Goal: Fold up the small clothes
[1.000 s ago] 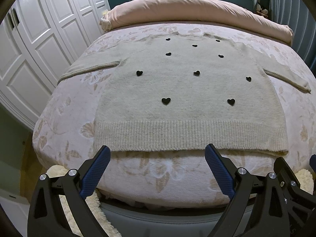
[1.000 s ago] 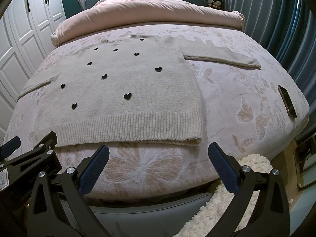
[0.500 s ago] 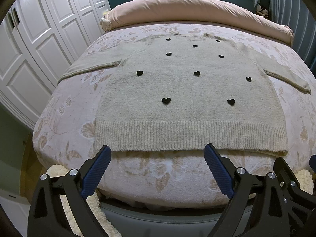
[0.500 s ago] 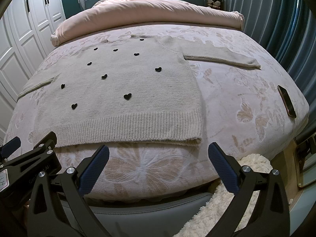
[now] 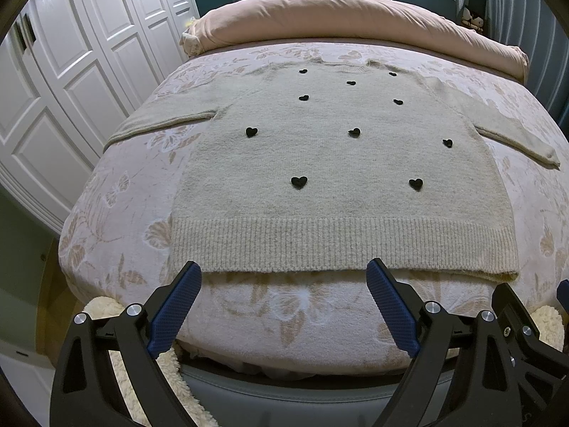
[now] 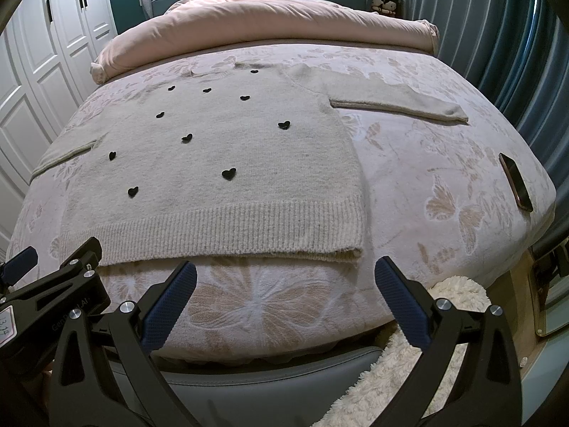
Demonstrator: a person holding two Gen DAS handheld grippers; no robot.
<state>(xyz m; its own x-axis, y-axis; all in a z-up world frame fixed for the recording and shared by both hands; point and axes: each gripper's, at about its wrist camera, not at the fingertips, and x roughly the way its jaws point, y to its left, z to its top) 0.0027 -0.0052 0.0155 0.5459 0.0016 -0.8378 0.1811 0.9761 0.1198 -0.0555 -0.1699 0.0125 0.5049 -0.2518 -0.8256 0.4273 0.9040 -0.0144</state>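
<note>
The sweater [image 5: 341,178] is lying flat and fully spread on the bed [image 5: 117,199], sleeves out to both sides, so no fold is showing yet. The left gripper [image 5: 282,277] and right gripper [image 6: 284,277] are hovering near its hem, jaws wide apart, holding nothing; all the folding is waiting

A beige sweater [image 5: 341,178] dotted with black hearts is spread flat across the bed [image 5: 117,206], sleeves out. The left gripper [image 5: 284,302] is held wide open at the lower frame, its blue fingers [image 5: 174,306] just below the ribbed hem.
</note>
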